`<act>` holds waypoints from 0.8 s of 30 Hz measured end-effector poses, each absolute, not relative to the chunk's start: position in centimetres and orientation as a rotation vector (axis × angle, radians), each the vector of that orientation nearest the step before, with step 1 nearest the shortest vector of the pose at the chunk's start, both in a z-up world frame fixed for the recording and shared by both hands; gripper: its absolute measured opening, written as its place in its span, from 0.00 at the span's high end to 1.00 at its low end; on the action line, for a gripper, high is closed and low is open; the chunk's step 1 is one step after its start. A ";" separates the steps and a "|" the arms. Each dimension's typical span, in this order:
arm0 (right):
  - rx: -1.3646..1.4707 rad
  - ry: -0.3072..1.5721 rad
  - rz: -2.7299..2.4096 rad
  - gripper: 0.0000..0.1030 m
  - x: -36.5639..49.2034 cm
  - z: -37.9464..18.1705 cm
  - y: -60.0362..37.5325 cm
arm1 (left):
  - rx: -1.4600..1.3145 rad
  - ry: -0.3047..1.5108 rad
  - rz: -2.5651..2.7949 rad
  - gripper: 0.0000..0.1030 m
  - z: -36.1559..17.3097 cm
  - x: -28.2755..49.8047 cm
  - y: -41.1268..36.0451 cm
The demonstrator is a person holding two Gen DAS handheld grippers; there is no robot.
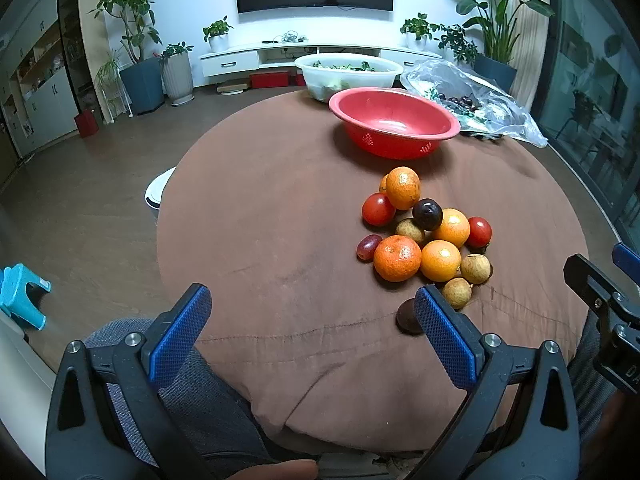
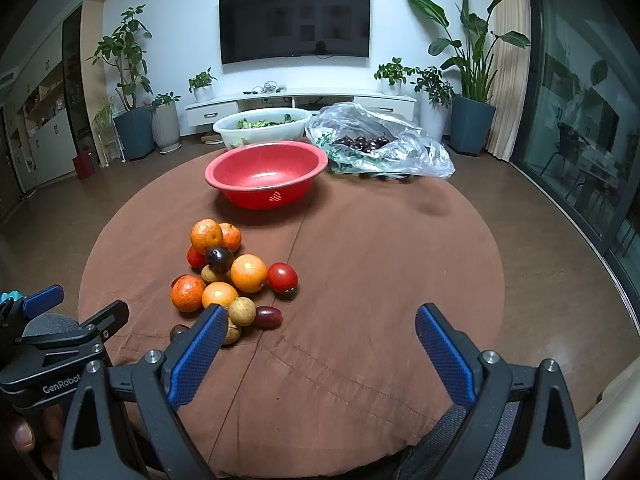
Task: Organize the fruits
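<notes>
Both my tongs, left gripper (image 1: 312,328) and right gripper (image 2: 320,344), gape wide, holding nothing. The fruit pile (image 2: 232,280) sits mid-table, near the red bowl (image 2: 266,174). The round fruits will probably roll; tomatoes (image 2: 282,277) look soft, so I'd pinch gently across their middles.

In the right wrist view, white lettering reading "GenRobot" stands on the black plastic body of the left gripper (image 2: 60,388), at the lower left edge of the view. In the left wrist view, pale letters "DA", cut off by the edge of the view, show on the black plastic body of the right gripper (image 1: 632,370). Nothing else is readable.
</notes>
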State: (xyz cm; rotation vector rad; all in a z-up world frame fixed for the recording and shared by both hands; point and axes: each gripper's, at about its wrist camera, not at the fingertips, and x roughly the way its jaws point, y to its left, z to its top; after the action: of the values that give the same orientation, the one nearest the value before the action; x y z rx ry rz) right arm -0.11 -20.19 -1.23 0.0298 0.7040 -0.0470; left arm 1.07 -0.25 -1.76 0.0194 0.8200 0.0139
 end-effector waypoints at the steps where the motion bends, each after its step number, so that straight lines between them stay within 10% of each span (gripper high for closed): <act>1: 0.030 0.704 -0.046 0.06 -0.1 -1.3 -20.2 | 0.020 0.821 0.014 0.00 -1.8 1.1 -0.3; 24: 0.032 0.715 -0.052 0.06 0.1 -2.2 -20.3 | 0.023 0.843 0.011 0.00 -3.1 1.5 -0.6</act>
State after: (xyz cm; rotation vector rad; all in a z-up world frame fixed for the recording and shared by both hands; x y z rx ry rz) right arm 0.05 -20.29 -2.16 0.0318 0.7152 -0.0517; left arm 1.52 -0.57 -3.10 0.0234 0.8428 0.0112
